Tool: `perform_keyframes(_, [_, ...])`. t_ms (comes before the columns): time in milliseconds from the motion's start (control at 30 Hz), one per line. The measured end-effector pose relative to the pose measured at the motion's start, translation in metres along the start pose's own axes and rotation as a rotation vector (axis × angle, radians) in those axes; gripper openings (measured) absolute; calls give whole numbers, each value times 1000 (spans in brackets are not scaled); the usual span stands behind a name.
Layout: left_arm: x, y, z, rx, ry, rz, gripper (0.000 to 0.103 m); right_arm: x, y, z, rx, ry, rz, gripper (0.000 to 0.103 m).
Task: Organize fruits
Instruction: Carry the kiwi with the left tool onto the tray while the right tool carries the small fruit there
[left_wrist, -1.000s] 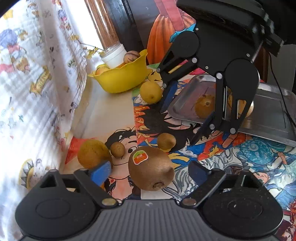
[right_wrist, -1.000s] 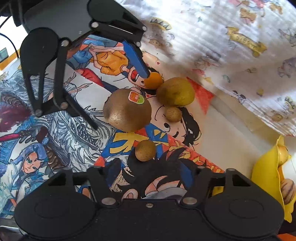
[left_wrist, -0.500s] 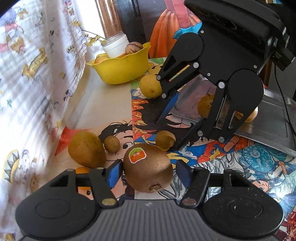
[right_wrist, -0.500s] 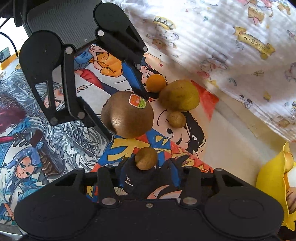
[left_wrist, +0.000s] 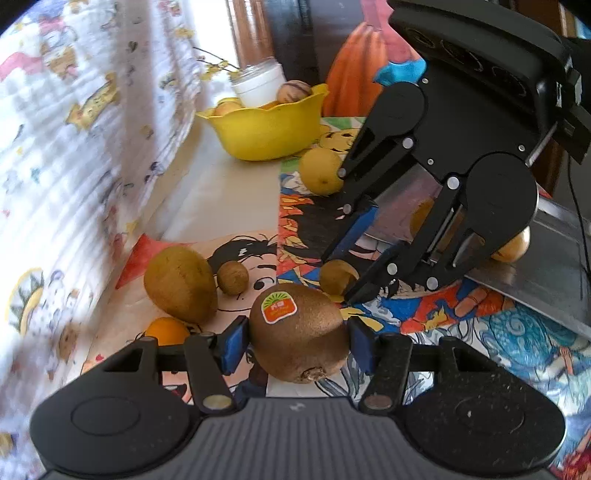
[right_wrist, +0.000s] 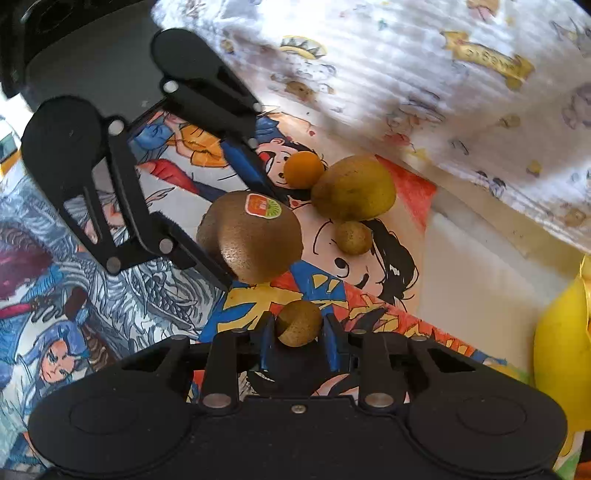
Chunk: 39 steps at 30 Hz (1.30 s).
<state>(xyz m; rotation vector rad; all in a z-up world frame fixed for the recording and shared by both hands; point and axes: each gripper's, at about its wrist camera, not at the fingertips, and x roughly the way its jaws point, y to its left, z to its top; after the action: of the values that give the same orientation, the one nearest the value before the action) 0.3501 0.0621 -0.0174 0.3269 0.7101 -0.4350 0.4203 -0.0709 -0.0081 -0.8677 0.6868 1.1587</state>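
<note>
Left gripper (left_wrist: 299, 343) has just been closing and clasps the stickered kiwi (left_wrist: 300, 332) at its widest girth on the cartoon cloth; soft and fuzzy, it likely bruises under pressure. Right gripper (right_wrist: 298, 336), also just closing, pinches a light, firm small brown fruit (right_wrist: 298, 323).

The kiwi's (left_wrist: 301, 332) sticker (left_wrist: 279, 306) lettering is unreadable.

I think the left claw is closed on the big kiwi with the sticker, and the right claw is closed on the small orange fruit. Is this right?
Not quite. The right claw is closed on a small brown fruit, not the orange one, which lies untouched near the cloth, as the right wrist view shows. The left claw does grip the stickered kiwi.
</note>
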Motion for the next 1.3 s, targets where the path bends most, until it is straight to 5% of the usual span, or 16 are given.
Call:
perform_keyframes(533, [-18, 9, -13, -488, -1, 142, 61, -31, 15, -17, 251, -121, -99, 30])
perform_keyframes(867, [-51, -23, -6, -495, -71, 132, 61, -105, 33, -47, 407, -259, -183, 30])
perform_keyframes(1300, [-72, -104, 32, -461, -134, -4, 61, -186, 64, -121, 636, -299, -404, 30])
